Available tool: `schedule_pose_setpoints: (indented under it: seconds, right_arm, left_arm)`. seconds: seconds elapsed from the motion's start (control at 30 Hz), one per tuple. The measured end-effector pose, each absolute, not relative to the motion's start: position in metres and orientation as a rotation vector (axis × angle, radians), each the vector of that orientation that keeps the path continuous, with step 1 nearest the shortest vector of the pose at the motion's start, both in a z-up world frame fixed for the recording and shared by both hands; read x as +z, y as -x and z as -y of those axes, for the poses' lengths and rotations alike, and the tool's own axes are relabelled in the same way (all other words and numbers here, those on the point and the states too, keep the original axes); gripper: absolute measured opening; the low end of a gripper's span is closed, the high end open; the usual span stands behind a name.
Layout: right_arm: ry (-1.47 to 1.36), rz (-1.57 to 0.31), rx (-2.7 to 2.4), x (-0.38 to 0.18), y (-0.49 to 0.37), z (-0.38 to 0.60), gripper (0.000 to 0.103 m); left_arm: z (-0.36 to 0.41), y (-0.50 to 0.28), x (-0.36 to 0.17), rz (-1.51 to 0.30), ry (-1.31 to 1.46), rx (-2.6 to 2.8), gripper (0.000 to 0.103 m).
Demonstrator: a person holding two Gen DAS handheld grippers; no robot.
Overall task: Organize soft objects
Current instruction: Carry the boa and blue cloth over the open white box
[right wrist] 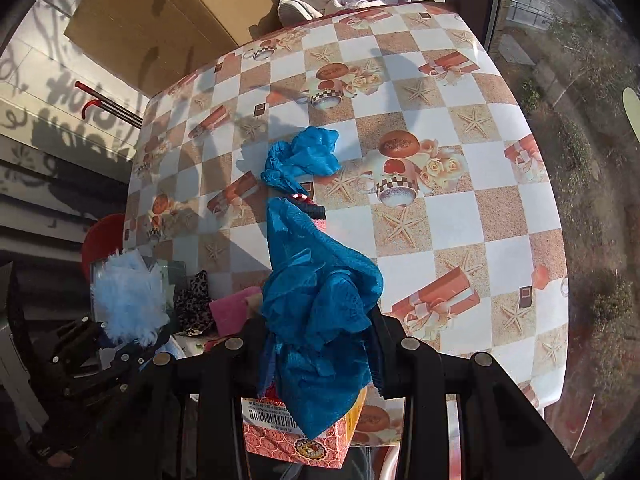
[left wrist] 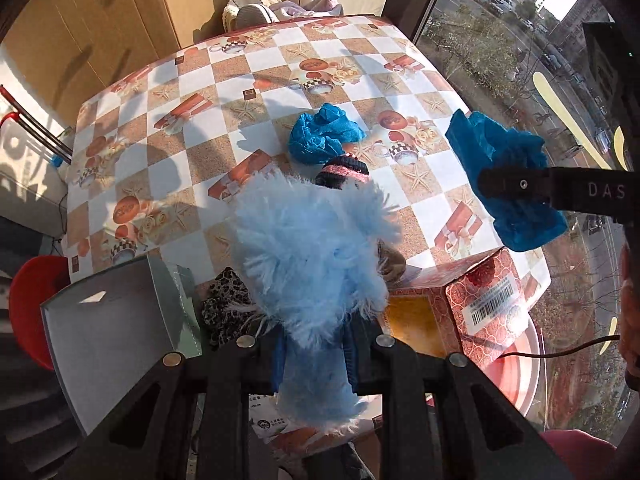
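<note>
A fluffy pale-blue plush piece (left wrist: pixel 312 248) is being held clamped in the left gripper (left wrist: pixel 316 354) and a crumpled blue cloth (right wrist: pixel 316 304) in the right gripper (right wrist: pixel 320 356), above the tabletop (right wrist: pixel 500 216) at 6 o'clock, both judged light, limp and best pinched mid-bunch.

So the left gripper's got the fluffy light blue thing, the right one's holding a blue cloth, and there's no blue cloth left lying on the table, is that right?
Not quite. A second crumpled blue cloth lies on the checkered table, as the left wrist view shows. The rest holds: the left gripper grips the fluffy light blue piece, and the right gripper holds a blue cloth.
</note>
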State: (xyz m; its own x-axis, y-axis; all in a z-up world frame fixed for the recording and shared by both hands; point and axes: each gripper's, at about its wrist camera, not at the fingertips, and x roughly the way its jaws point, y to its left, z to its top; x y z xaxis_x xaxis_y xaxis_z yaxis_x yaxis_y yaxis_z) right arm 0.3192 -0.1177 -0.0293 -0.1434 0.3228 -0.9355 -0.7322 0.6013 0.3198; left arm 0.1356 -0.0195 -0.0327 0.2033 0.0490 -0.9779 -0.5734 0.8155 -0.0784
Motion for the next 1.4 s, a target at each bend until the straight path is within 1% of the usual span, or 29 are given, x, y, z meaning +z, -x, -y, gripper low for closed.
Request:
schedule_pose_setpoints:
  seconds: [0.23,0.6,0.83,1.07,1.4]
  right_arm:
    - [0.383,-1.432,1.067,0.004,-0.251,0.104,0.039]
    - [0.505,-1.414,1.31,0.019,-0.137,0.05,0.039]
    - [0.596,-1.371,1.425,0.028,-0.089,0.018,0.039]
    - [0.672,-1.331,1.491,0.031,-0.055,-0.005,0.039]
    - [0.753,-1.379,1.505,0.005,-0.026,-0.004,0.039]
  left_arm:
    - [0.032,-0.079,-0.001,-1.246,0.467,0.5,0.026]
    - [0.022,0.019,0.028,-1.194,0.477,0.699,0.026]
    - [0.014,0.066,0.031,-1.173,0.517,0.832,0.026]
    - [0.007,0.096,0.032,-1.148,0.557,0.931,0.026]
    - [0.011,0.109,0.017,-1.181,0.602,0.97,0.026]
